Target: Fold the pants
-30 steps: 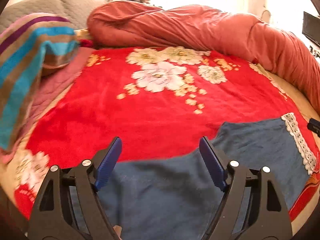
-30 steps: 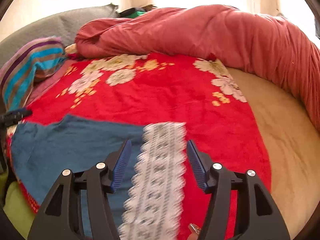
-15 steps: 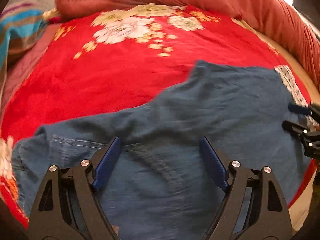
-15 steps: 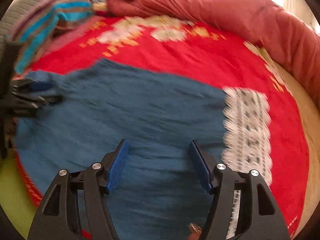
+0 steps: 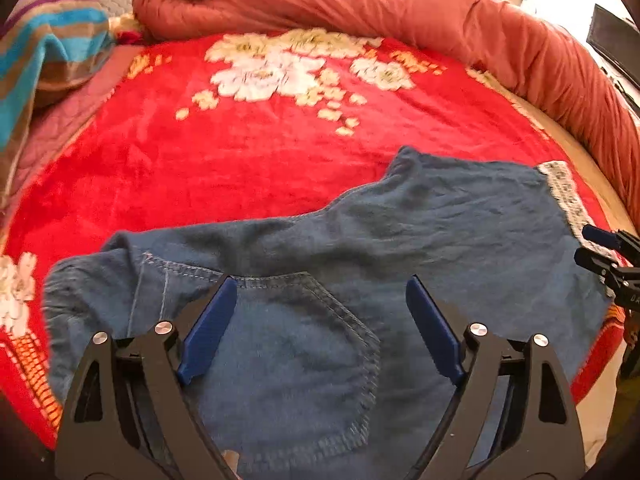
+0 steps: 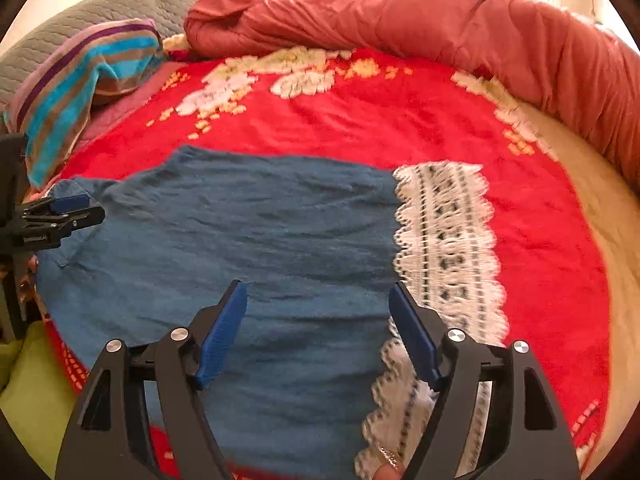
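Observation:
Blue denim pants (image 5: 360,248) (image 6: 260,232) lie spread across the red floral blanket (image 5: 240,152) (image 6: 380,120), with a white lace hem (image 6: 448,240) (image 5: 562,192) at the right end. My left gripper (image 5: 320,308) hovers over the back pocket (image 5: 304,360) near the waist, jaws opening wide, nothing pressed between the blue pads. My right gripper (image 6: 318,312) hangs over the leg beside the lace, jaws also opening, pads apart from the cloth. Each gripper shows at the other view's edge: the right gripper (image 5: 604,252), the left gripper (image 6: 60,212).
A rolled rust-red duvet (image 5: 400,12) (image 6: 440,20) bounds the far and right sides. A striped towel (image 5: 44,60) (image 6: 80,80) and grey quilted headboard (image 6: 100,4) sit at the far left. Bare beige mattress (image 6: 600,208) shows at right.
Both grippers have dropped and tilted down toward the pants. The right gripper shifted left from over the lace hem to over the blue leg and its jaws spread wider.

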The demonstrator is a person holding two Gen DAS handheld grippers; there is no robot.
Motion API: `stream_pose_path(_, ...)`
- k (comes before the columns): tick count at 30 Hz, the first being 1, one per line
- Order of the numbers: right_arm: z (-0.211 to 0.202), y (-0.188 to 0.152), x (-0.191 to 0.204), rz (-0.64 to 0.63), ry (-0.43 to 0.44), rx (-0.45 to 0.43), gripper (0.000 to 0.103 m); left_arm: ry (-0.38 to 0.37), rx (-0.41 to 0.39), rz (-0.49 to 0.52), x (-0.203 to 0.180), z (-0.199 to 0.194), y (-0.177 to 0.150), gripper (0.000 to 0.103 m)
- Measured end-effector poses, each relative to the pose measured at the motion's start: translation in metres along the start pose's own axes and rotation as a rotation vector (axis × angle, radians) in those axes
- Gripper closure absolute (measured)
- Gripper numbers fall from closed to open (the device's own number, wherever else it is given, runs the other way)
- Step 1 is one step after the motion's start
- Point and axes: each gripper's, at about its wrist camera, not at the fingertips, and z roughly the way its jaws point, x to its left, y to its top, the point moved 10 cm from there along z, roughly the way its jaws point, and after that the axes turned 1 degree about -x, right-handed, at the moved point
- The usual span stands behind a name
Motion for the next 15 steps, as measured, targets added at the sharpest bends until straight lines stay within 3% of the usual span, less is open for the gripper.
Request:
stream_pose_path(4,-0.023,-0.005,0.009,-0.016,0.009,-0.026,0.030,-0.014,-0.024,0.057,-0.019,-0.021,-0.004,0.018)
stream_pose_path(7,-0.030,-0.014,0.018,-0.041,0.015,-0.022,0.030,-0.036,0.009,0.083,-0.033,-0.026,-0.021,0.015)
stream_pose_path(15,-0.010,-0.051,0.028,-0.045,-0.004,0.092,0.030,0.027,0.091,0.159,-0.045,-0.020,-0.057,0.010)
